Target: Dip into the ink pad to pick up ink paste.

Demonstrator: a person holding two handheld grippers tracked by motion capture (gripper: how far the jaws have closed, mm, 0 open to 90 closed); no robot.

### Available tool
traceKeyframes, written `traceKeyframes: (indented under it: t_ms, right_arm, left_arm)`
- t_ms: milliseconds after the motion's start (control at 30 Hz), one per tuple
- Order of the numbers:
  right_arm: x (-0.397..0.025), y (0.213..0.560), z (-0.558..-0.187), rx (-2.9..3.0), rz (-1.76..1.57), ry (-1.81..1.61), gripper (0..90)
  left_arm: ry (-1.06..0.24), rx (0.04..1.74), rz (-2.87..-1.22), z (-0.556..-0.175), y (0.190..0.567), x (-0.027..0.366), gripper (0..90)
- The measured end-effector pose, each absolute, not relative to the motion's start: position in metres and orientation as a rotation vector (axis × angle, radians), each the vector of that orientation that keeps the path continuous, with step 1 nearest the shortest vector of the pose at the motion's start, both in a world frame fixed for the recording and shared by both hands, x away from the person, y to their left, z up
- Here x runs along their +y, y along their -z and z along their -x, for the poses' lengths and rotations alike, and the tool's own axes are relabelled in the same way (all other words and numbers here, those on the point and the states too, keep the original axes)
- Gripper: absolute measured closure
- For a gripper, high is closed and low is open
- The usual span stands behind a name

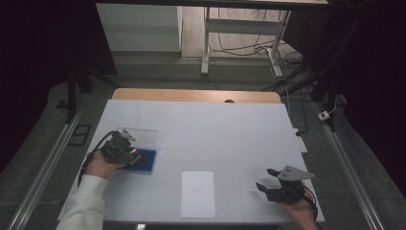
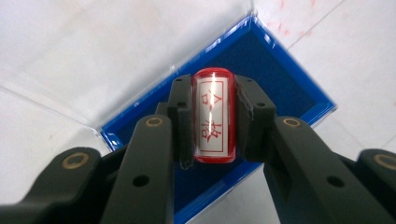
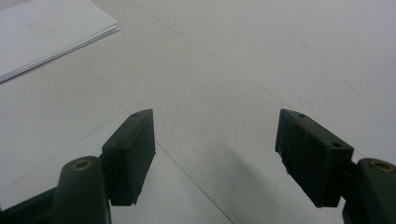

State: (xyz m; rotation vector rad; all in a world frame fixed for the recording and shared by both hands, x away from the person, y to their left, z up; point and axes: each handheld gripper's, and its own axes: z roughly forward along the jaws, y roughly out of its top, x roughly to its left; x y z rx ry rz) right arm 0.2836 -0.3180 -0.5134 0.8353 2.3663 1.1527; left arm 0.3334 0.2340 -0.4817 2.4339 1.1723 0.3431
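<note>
Left tool (image 2: 212,116) grips stamp (image 2: 213,114) (white table (image 1: 215,129)).

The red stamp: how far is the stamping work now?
Done: the blue ink pad case lies open, and the left gripper is shut on the red stamp above it. In hand: the stamp over the pad. Left: pressing it on the white paper, which looks unmarked. The right gripper waits open.
</note>
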Motion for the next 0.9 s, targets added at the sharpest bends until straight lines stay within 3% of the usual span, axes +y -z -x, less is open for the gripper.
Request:
traceKeyframes:
  t_ms: [900]
  right_arm:
    - [-0.322, 0.515, -0.284, 2.361, -0.853, -1.139, 28.1]
  left_arm:
    - [-0.326, 1.088, -2.252, -0.319, 0.453, 0.243, 70.2]
